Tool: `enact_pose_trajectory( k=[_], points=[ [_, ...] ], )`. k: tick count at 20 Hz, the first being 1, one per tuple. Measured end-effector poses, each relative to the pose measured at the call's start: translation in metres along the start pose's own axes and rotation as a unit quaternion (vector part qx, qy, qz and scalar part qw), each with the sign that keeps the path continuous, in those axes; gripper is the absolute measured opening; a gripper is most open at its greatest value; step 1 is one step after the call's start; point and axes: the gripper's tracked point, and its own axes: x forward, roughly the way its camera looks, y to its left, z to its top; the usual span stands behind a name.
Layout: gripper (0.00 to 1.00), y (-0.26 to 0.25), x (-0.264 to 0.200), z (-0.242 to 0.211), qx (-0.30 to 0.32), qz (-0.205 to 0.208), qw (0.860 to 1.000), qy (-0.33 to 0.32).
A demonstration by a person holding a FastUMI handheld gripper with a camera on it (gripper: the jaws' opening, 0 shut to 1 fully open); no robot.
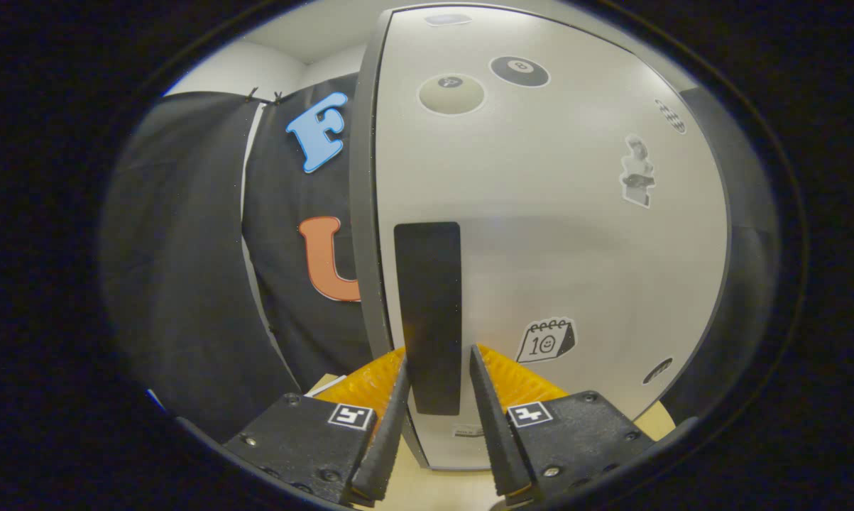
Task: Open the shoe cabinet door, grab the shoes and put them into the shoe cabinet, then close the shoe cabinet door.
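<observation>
Nearest the lens, the tongs (437,355) point straight at the shoe cabinet door (547,234), their two fingers (391,419) spread a little way apart with the lower part of the door's dark handle (428,316) showing in the gap between them. Whether the fingers actually press on the handle cannot be told from this view; they flank it closely on both sides, and the tips sit level with its lower half. That handle is a tall, flat, dark strip fixed upright near the door's left edge. The door itself is pale, smooth and closed against the cabinet's grey frame (363,213), which runs as a darker band down its left side. Several stickers dot the door: a calendar-like one (546,341) just right of the right finger, a small figure (637,172) higher up toward the right edge, a black billiard ball (519,71) and a pale ball (451,94) near the top. Below the door and between the finger bodies lies a strip of light wooden worktop (441,490), on which the cabinet stands. Beyond the cabinet's left side hangs the booth's black cloth wall (185,270), with a white wall (242,67) and ceiling above it.
</observation>
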Motion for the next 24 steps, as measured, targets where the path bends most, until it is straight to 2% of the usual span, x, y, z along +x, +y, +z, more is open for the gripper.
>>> enact_pose_trajectory(
  k=[2, 3, 5, 11, 17, 21, 24],
  points=[
    [0.48, 0.004, -0.002, 0.001, 0.0, 0.003, 1.0, -0.005],
    [0.41, 0.001, -0.003, 0.003, -0.009, 0.001, 1.0, -0.004],
    [0.37, 0.002, -0.003, -0.001, -0.01, 0.015, 1.0, 0.0],
    [0.31, 0.004, -0.029, -0.003, -0.026, 0.056, 0.998, 0.007],
    [0.29, -0.008, -0.087, -0.01, -0.029, 0.102, 0.994, 0.014],
    [0.28, -0.034, -0.139, -0.014, -0.025, 0.103, 0.994, 0.021],
    [0.27, -0.058, -0.171, -0.018, -0.024, 0.089, 0.995, 0.024]
  ],
)
